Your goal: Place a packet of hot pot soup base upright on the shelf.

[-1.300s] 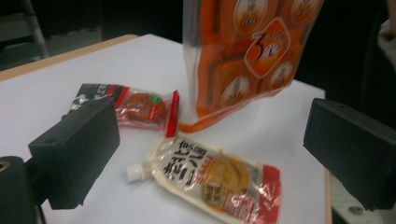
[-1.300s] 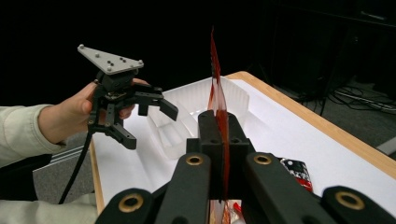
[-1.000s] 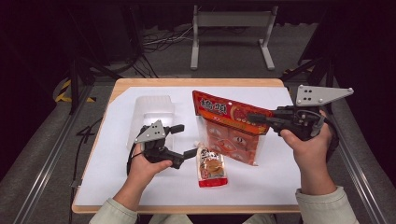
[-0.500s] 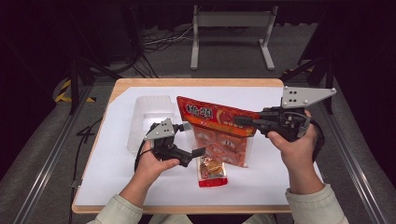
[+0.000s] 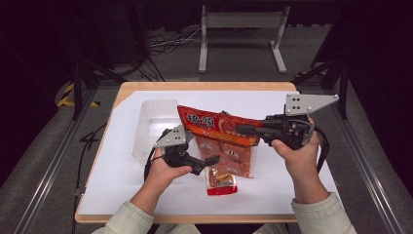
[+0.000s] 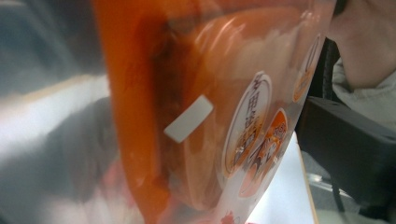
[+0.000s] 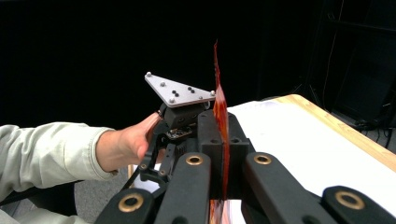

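Orange snack bag [image 5: 221, 139] hanging clamped in the right hand-held gripper [image 5: 242, 129], left hand-held gripper [image 5: 210, 160] closing beneath, not yet gripping; one small pack [image 5: 221, 181] lying out on the desk [image 5: 311, 190].

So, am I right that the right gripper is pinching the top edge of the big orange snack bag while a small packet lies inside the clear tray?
Not quite. In the high view the small packet lies on the white table cover, near its front edge, not in the clear tray. The right gripper does pinch the big orange snack bag.
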### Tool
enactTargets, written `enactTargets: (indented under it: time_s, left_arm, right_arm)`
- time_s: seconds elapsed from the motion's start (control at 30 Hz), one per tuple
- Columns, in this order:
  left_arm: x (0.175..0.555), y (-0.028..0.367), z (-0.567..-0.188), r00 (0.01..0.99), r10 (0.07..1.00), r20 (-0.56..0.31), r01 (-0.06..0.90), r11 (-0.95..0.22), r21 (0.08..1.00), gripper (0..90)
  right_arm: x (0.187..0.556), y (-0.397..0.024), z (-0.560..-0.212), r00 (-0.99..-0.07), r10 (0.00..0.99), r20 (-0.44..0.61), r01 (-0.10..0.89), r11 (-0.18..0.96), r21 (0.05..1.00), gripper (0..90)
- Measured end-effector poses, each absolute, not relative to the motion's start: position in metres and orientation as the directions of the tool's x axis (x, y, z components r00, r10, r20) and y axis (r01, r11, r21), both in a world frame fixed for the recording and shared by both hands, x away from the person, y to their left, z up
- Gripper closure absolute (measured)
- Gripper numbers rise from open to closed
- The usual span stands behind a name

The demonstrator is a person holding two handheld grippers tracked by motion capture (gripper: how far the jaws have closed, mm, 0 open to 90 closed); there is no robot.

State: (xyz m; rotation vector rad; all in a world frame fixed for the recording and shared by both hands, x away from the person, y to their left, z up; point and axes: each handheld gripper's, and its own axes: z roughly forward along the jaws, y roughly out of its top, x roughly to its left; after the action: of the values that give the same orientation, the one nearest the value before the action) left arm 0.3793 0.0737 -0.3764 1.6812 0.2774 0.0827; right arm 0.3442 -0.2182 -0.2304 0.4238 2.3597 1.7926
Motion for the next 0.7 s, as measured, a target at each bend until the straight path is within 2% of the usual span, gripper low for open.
enactTargets:
  time_s: [0.07, 0.1, 0.17, 0.43, 0.7]
  left_arm:
    - [0.379, 0.074, -0.376, 0.972, 0.212, -0.104, 0.129, -0.103, 0.986, 20.6]
    - [0.378, 0.074, -0.375, 0.975, 0.199, -0.101, 0.123, -0.102, 0.987, 29.6]
    - [0.377, 0.072, -0.374, 0.976, 0.198, -0.091, 0.115, -0.112, 0.987, 31.1]
    - [0.372, 0.075, -0.368, 0.988, 0.122, -0.099, 0.115, -0.134, 0.984, 58.7]
    - [0.368, 0.076, -0.362, 0.988, 0.114, -0.102, 0.12, -0.165, 0.979, 66.5]
  right_arm:
    - [0.345, -0.218, -0.232, -0.95, 0.307, 0.06, 0.137, 0.238, 0.962, 90.0]
    - [0.345, -0.218, -0.233, -0.951, 0.301, 0.067, 0.14, 0.229, 0.963, 90.0]
    - [0.345, -0.217, -0.234, -0.952, 0.299, 0.069, 0.141, 0.225, 0.964, 90.0]
    - [0.347, -0.222, -0.236, -0.948, 0.307, 0.085, 0.149, 0.189, 0.971, 90.0]
    - [0.347, -0.225, -0.236, -0.942, 0.328, 0.073, 0.143, 0.194, 0.97, 90.0]
